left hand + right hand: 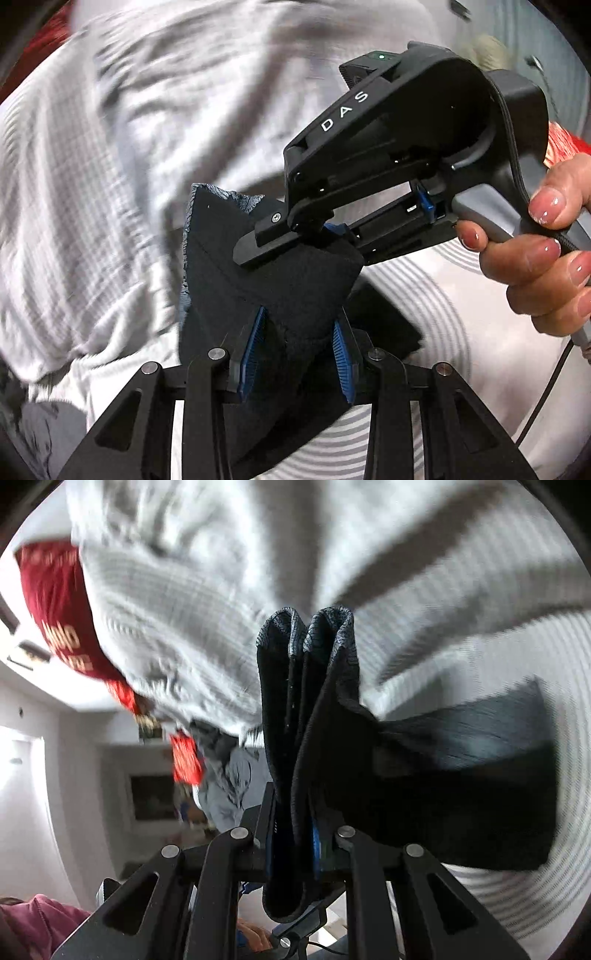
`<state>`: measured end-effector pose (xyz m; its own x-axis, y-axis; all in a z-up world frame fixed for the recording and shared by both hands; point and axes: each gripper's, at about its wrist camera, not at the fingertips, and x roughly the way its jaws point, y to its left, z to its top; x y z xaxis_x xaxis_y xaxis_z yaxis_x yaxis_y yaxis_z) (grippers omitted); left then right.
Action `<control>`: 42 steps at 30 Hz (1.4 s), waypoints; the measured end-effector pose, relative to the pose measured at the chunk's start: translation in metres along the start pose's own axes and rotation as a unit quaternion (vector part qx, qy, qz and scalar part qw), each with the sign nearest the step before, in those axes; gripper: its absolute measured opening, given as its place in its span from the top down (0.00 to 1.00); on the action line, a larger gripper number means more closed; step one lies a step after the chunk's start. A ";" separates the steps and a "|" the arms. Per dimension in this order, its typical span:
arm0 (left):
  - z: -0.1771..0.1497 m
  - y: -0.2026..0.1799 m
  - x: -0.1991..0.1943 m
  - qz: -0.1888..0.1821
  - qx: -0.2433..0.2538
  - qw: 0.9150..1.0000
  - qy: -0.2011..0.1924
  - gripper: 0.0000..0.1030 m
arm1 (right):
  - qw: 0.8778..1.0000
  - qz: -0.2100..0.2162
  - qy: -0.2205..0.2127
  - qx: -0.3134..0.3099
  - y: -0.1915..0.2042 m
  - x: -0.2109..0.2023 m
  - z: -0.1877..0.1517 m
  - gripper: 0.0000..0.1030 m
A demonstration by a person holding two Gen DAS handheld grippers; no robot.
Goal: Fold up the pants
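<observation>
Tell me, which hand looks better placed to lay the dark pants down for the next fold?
Neither clearly: the left gripper and the right gripper are both clamped on the bunched dark pants, so probably both together.

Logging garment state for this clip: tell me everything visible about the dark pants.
The dark pants are black knit-looking fabric with a greyer, textured edge band. They are bunched into several layers and held up. The left gripper and right gripper are both shut on them, close together. A flat panel hangs out sideways above the striped sheet.
</observation>
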<state>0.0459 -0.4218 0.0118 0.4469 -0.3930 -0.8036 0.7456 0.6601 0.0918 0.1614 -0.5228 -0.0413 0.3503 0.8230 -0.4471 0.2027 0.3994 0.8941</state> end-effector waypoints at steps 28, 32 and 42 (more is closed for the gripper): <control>-0.038 -0.092 0.075 -0.044 0.052 0.991 0.118 0.34 | 0.992 -0.053 -0.029 0.111 -0.142 -0.017 -0.039 0.63; -0.034 -0.054 0.062 -0.030 0.003 0.992 0.120 0.34 | 0.985 -0.137 -0.031 0.105 -0.131 -0.034 -0.049 0.45; -0.037 0.068 0.065 0.036 -0.149 0.976 0.154 0.34 | 0.957 -0.284 -0.057 0.002 -0.054 -0.041 -0.053 0.61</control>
<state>0.1073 -0.3785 -0.0563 0.2879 -0.1578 -0.9446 0.5200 0.8540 0.0159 0.0873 -0.5565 -0.0703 0.2803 0.4241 -0.8612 0.3927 0.7680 0.5060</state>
